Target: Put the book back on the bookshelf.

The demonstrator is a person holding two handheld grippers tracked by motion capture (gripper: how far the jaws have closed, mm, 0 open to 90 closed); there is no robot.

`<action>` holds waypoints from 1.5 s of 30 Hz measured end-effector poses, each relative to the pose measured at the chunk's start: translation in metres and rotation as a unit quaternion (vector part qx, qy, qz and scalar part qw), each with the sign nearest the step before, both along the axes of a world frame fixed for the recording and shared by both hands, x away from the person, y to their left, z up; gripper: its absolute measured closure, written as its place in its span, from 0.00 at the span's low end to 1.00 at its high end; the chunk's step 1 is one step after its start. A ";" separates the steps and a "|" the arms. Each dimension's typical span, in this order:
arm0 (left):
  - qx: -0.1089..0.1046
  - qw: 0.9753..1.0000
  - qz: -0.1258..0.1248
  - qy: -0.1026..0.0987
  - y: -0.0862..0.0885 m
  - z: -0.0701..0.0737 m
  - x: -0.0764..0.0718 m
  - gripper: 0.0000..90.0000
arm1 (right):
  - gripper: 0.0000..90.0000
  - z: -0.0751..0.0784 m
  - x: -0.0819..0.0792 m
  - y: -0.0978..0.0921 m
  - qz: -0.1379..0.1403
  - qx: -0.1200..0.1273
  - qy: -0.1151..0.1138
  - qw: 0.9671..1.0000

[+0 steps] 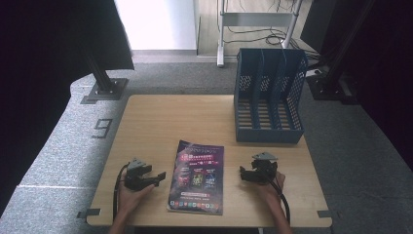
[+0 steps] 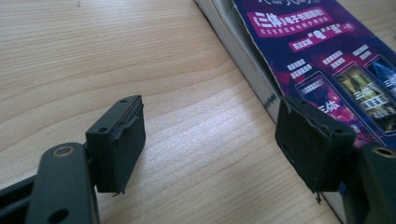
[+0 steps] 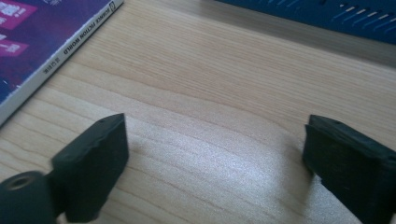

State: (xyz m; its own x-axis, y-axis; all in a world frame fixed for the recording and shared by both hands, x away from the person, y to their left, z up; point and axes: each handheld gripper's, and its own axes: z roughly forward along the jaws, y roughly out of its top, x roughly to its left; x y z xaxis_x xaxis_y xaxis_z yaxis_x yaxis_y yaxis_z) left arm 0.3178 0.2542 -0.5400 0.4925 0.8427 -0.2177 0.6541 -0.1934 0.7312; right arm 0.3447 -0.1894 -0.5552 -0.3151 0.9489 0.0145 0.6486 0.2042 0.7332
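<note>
One wooden table (image 1: 146, 126) fills our view on grey carpet, a "9" (image 1: 102, 128) marked beside it; the blue file rack (image 1: 269, 97) stands far right; the purple magazine (image 1: 197, 176), spine reading "SCIENCE FICTION WORLD", lies between our left gripper (image 1: 155, 177) and right gripper (image 1: 243, 174), both spread, empty

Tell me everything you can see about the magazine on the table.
The magazine lies flat and closed, cover up, on the wooden table, between the two grippers and nearer the person than the blue file rack. Its glossy purple cover carries pink banners, white print and small pictures. It is thick, with a pale spine and page edges. Nothing grips it.
</note>
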 end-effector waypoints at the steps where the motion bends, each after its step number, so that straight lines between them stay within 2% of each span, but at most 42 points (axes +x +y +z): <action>1: 0.001 1.000 -0.001 0.002 0.000 0.000 0.000 0.27 | 0.12 0.000 0.000 -0.001 -0.003 0.001 -0.002 1.000; 6: 0.002 1.000 0.000 -0.002 -0.001 0.003 -0.001 0.27 | 0.14 0.002 -0.003 -0.002 -0.002 0.001 -0.017 1.000; 7: 0.000 1.000 0.000 -0.002 -0.001 0.003 -0.001 0.28 | 0.15 0.004 -0.004 -0.002 0.003 0.006 -0.024 1.000; 13: -0.001 1.000 0.000 -0.004 0.001 0.004 -0.001 0.28 | 0.15 0.008 -0.005 -0.003 0.006 0.025 -0.034 0.999; 17: -0.003 1.000 0.001 -0.002 0.002 0.004 0.000 0.27 | 0.15 0.010 -0.006 -0.002 0.008 0.032 -0.034 0.999; 20: -0.003 1.000 0.002 -0.004 0.002 0.005 0.000 0.27 | 0.17 0.017 -0.008 0.001 0.014 0.038 -0.050 0.998; 23: -0.006 1.000 0.004 -0.004 0.003 0.005 0.000 0.27 | 0.17 0.021 -0.010 0.005 0.021 0.044 -0.053 0.997; 28: -0.006 1.000 -0.002 -0.005 0.000 0.005 -0.001 0.27 | 0.17 0.025 -0.012 0.009 0.029 0.044 -0.059 0.997; 33: -0.008 1.000 0.003 -0.006 0.003 0.005 0.000 0.27 | 0.17 0.029 -0.013 0.016 0.039 0.040 -0.064 0.996; 40: -0.016 1.000 0.001 -0.006 0.003 0.007 -0.001 0.27 | 0.17 0.042 -0.017 0.029 0.058 0.032 -0.086 0.994; 45: -0.017 1.000 0.002 -0.008 0.004 0.008 -0.001 0.27 | 0.17 0.046 -0.017 0.035 0.068 0.040 -0.087 0.993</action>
